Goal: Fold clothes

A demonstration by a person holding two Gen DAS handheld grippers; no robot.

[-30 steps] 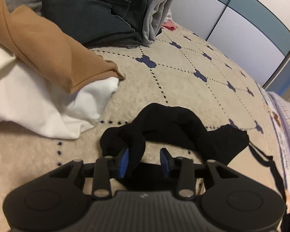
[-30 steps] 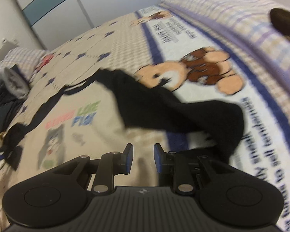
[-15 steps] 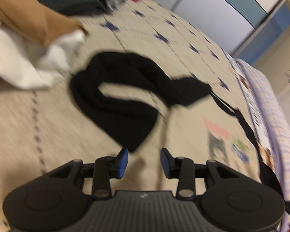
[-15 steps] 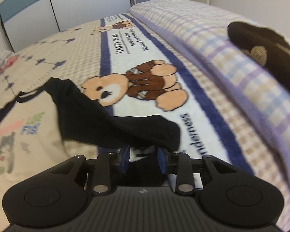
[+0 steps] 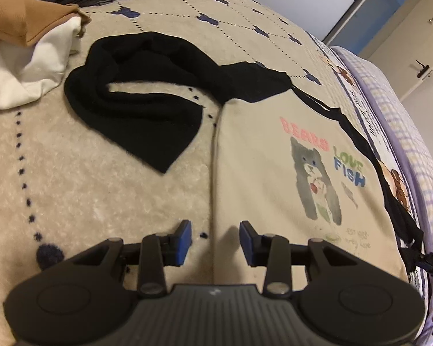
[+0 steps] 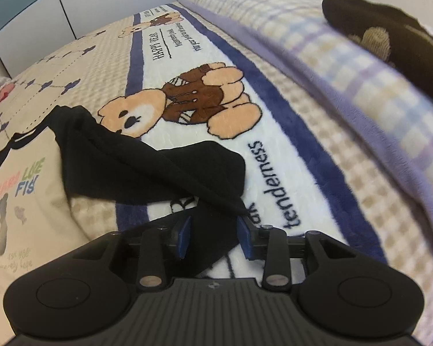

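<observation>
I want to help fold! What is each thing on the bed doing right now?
T-shirt: spread flat, cat print up.
Left black sleeve: crumpled, not folded in.
Right black sleeve: bunched, its end between the right gripper's pads.
Left gripper: open, empty.
Right gripper: open around the sleeve.
Brown and white clothes: piled.

My claws wear blue pads [image 5: 184, 240]. The shirt [image 5: 274, 201] I see is cream with black sleeves [image 5: 147, 109] and a grey cat print. The blanket [image 6: 274, 92] shows brown bears and navy stripes; tan and white clothes [image 5: 29, 43] lie folded.
</observation>
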